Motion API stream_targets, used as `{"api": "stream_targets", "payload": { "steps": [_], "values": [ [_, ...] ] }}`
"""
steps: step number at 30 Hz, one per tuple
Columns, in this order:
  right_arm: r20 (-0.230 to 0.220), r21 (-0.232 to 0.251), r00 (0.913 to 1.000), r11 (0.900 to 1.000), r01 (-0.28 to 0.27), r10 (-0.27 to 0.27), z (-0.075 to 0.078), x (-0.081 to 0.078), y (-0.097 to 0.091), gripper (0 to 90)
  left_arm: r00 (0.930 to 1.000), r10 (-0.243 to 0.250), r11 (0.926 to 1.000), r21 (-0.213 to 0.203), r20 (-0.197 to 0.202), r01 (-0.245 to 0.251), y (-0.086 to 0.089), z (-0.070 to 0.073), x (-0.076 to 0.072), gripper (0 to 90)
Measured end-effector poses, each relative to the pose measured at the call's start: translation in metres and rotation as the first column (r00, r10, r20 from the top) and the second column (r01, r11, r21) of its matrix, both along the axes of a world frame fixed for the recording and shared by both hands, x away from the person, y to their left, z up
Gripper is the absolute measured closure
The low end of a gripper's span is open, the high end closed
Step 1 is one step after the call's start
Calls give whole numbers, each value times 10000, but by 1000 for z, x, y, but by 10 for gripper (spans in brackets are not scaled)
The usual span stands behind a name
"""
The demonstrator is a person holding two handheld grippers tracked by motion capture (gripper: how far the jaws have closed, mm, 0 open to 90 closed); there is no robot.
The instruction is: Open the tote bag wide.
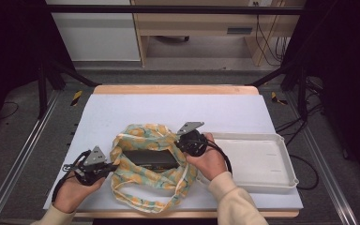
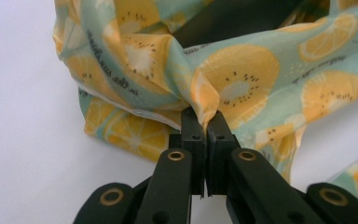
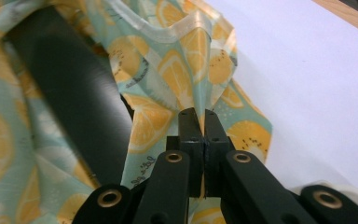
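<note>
Left hand (image 1: 70, 190): comes in at the bottom left of the high view and holds the left gripper (image 1: 107, 168) low over the table.
Left gripper: its jaws are pinched together on a fold of the fabric bag (image 1: 150, 164) at the bag's left edge; in the left gripper view the cloth bunches up right at the black tips (image 2: 206, 122).
Fabric bag: lies crumpled on the white table cover (image 1: 122, 110), in the near middle, between the two grippers; pale green cloth printed with orange citrus slices, its mouth standing open upward.
Dark object (image 1: 150, 158): a flat black item sits inside the open bag, long side across the table; what it is I cannot tell.
Right gripper (image 1: 183, 146): jaws clamped on the bag's rim at the right side; the right gripper view shows the hem caught between the tips (image 3: 204, 122).
Right hand (image 1: 211, 159): wraps the right gripper from the near side, sleeve trailing to the bottom edge.
White tray (image 1: 281, 176): rests on the cover at the right, just beside the right hand.
</note>
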State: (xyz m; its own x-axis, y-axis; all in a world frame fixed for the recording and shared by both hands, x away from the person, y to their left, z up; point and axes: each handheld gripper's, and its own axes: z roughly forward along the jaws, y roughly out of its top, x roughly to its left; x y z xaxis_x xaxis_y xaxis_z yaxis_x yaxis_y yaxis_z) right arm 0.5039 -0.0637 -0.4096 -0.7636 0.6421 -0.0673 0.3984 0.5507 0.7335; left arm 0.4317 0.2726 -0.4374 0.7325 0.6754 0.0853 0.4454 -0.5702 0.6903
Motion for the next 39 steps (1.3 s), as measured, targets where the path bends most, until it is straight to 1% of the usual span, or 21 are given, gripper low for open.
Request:
{"api": "stream_targets", "payload": {
  "steps": [2,3,4,6,7,8,9,13,15,20,23,27,29,31,35,39],
  "values": [
    [-28,-2,10000,10000,90,-90,-2,3,-2,900,10000,5,9997,257,37,-5,2,-2,-3,888],
    [-65,-38,9998,9999,163,-163,-3,5,-3,900,10000,46,9996,291,38,-47,2,-3,-3,887],
    [-106,-55,9997,9998,213,-213,-3,5,-4,900,10000,33,9991,413,25,-34,3,-4,-2,888],
    [-89,-232,9994,9992,335,-337,-6,8,-5,900,9999,34,9988,495,-128,-28,3,-7,-1,888],
    [-107,-242,9992,9990,385,-387,-6,8,-5,900,9998,6,9981,612,-195,6,4,-9,0,888],
    [-98,-243,9992,9989,391,-394,-7,10,-6,900,9997,32,9979,646,-225,-18,4,-11,1,888],
    [-107,-326,9990,9985,440,-444,-7,10,-6,900,9996,24,9971,762,-283,-3,4,-12,1,889],
    [-212,-500,9980,9970,587,-598,-9,12,-8,900,9992,102,9955,948,-388,-65,4,-17,4,888],
    [-251,-557,9975,9963,649,-663,-10,13,-8,900,9992,210,9941,1073,-334,-173,3,-20,7,888],
    [-305,-712,9967,9948,731,-755,-11,14,-9,900,9987,495,9941,976,-147,-479,5,-22,14,888],
    [-348,-800,9964,9940,743,-772,-13,15,-9,900,9982,572,9938,959,-167,-553,6,-24,18,888],
    [-416,-1084,9956,9909,792,-841,-17,18,-10,900,9981,587,9932,1013,-185,-565,9,-24,17,888],
    [-463,-1136,9950,9900,832,-889,-19,20,-11,900,9980,605,9933,997,-194,-582,10,-24,16,888],
    [-537,-1113,9938,9896,907,-971,-19,21,-12,900,9980,594,9931,1026,-218,-569,10,-24,16,888],
    [-520,-1094,9942,9901,878,-939,-19,21,-13,900,9980,611,9931,1014,-189,-589,10,-24,15,888],
    [-401,-1187,9941,9883,959,-1013,-19,21,-15,900,9978,648,9934,963,-166,-630,12,-23,15,888]
  ]
}}
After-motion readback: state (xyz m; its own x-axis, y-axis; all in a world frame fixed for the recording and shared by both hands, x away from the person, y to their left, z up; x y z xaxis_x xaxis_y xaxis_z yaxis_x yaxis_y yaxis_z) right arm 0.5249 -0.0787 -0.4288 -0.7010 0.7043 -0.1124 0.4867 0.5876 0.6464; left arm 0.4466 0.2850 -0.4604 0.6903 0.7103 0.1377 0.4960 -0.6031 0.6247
